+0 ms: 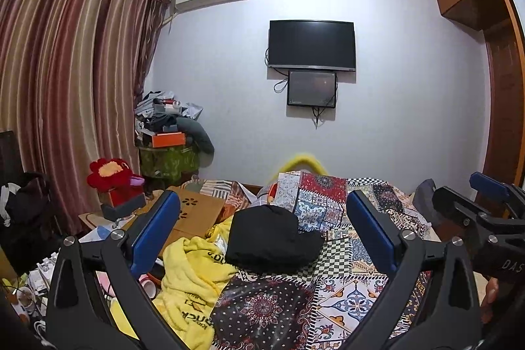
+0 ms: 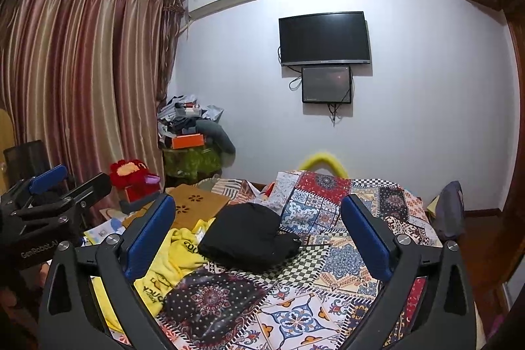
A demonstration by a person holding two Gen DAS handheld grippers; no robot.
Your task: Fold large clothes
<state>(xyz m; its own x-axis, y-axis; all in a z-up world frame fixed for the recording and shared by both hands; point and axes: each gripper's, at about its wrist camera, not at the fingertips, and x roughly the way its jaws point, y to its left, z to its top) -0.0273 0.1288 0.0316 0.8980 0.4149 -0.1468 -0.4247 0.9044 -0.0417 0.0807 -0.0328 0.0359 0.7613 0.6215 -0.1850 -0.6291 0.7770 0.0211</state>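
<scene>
Black garment folded on the bed, both tools wide and empty.
The garment (image 1: 272, 238), beside the yellow towel (image 1: 193, 271), looks soft and light; left tool (image 1: 262, 232) and right tool (image 2: 259, 235) should pinch its edges.

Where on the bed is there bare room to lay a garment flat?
Free: the patchwork bedspread in front and right of the folded black garment. Crowded: left side, with the yellow garment, cardboard and clutter.
</scene>
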